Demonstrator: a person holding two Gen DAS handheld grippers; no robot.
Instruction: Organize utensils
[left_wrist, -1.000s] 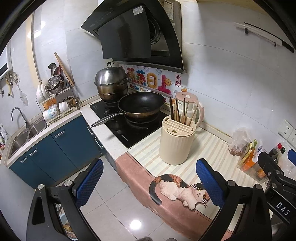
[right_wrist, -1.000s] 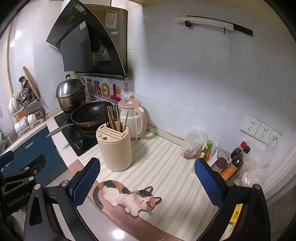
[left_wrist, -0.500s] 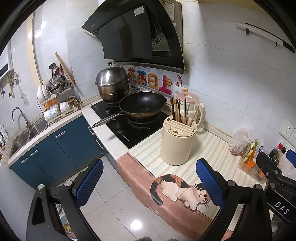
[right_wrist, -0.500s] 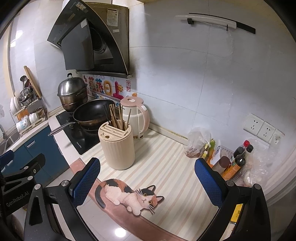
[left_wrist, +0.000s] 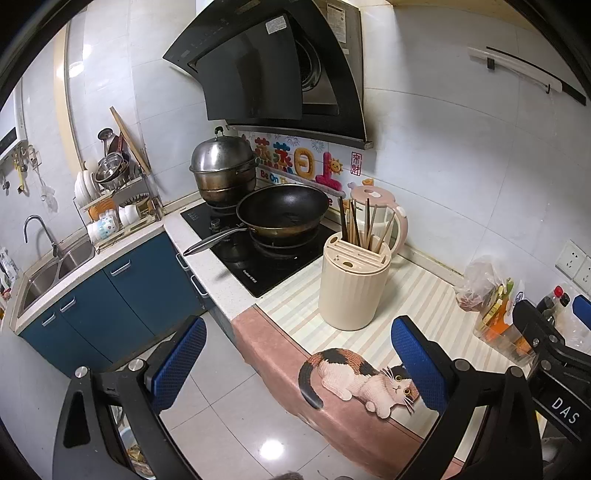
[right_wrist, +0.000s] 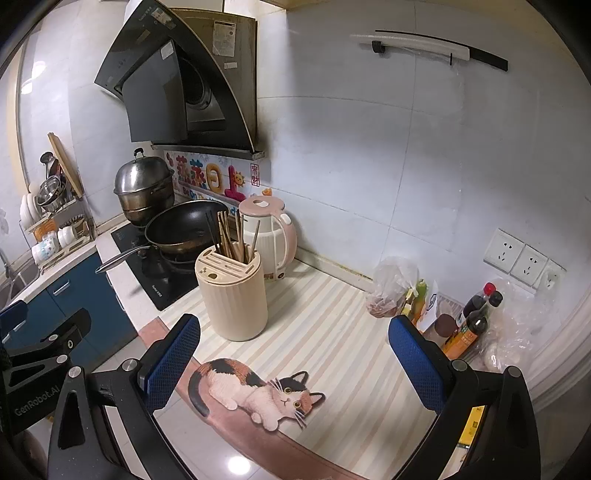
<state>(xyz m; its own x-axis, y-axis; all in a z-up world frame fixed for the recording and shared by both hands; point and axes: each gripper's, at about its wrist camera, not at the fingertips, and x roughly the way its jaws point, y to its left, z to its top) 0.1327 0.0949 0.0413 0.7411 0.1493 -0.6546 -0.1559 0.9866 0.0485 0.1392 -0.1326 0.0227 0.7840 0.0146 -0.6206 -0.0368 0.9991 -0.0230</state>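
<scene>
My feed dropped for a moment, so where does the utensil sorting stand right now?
Done, by the look of it: several chopsticks already stand upright in the cream utensil holder beside the kettle. In hand: nothing; the left gripper and right gripper are both open and empty, short of the holder. Left: no loose utensil shows on the striped mat, so I cannot tell what remains.

Counter (right_wrist: 332, 332): we record a striped mat with a printed cat (right_wrist: 258, 391) at its front edge. Landmark: cream utensil holder (right_wrist: 234, 295), upright on the mat. Behind it, touching or nearly so, a pink kettle (right_wrist: 273, 236). Left of it, the black hob (right_wrist: 155, 273). Well right, bagged goods (right_wrist: 391, 291) and bottles (right_wrist: 476, 317).
</scene>
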